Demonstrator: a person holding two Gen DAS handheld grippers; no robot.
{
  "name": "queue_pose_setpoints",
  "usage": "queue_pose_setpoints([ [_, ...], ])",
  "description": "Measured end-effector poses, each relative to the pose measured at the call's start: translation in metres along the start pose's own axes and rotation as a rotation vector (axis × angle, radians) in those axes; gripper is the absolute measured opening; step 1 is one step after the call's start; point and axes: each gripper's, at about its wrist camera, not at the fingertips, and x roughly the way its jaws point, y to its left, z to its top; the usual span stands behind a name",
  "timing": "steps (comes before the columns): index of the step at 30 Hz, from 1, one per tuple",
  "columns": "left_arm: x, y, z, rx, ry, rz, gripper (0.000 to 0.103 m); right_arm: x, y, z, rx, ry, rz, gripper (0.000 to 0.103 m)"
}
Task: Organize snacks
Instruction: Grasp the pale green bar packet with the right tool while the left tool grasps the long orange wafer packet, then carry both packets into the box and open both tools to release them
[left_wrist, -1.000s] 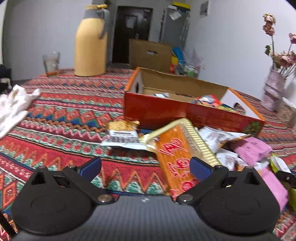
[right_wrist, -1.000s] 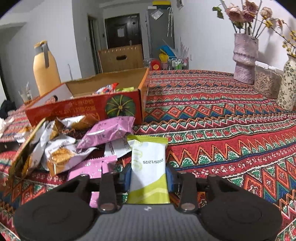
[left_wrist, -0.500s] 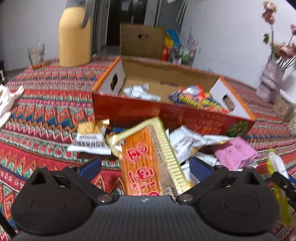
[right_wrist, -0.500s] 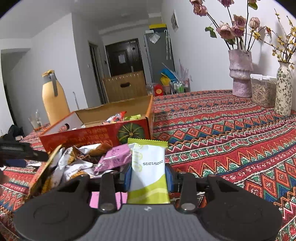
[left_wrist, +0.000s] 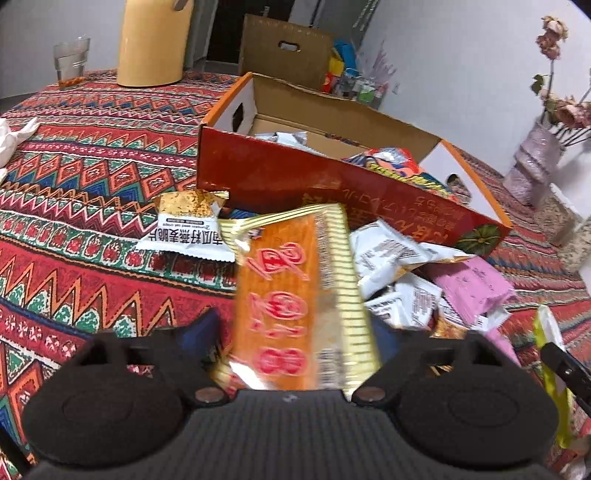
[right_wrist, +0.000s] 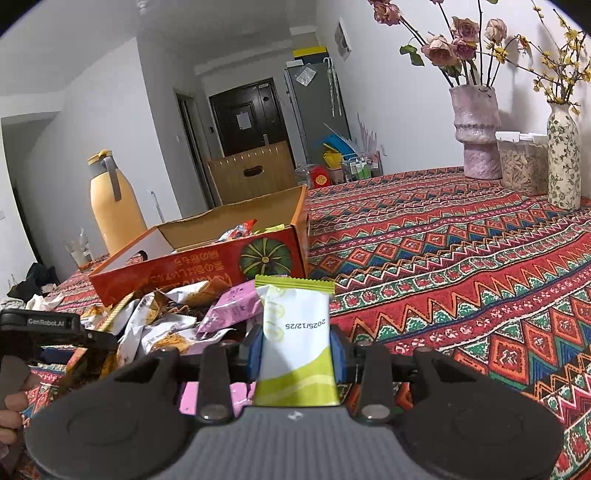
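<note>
I am closing my left gripper (left_wrist: 295, 332) around the long orange-and-gold biscuit pack (left_wrist: 295, 295), its jaws having just been narrowing with the pack between them, though blur is hiding whether the pads are pressing yet. The pack is lying on the snack pile (left_wrist: 413, 273) in front of the red cardboard box (left_wrist: 280, 177). My right gripper (right_wrist: 295, 350) is clamping a white-and-green sachet (right_wrist: 297, 339) upright above the patterned tablecloth (right_wrist: 461, 266), near the box.

Black grippers, left gripper (left_wrist: 299, 332) and right gripper (right_wrist: 297, 347), with blue-padded fingers (right_wrist: 254, 349), silver screws, "GenRobot.AI" lettering.
</note>
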Motion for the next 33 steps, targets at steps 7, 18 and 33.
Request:
queue_pose_setpoints([
  [7,-0.009,0.008,-0.001,-0.002,-0.018,-0.037,0.056,-0.008,0.009,-0.002,-0.012,-0.008,0.001,0.036],
  [18,-0.036,0.007,-0.005,0.071,-0.098,-0.020,0.041,-0.017,0.016,-0.001,-0.023,-0.021,-0.014,0.036],
  [33,-0.068,-0.004,0.012,0.124,-0.199,-0.001,0.037,-0.018,0.036,0.016,-0.057,-0.054,0.017,0.036],
])
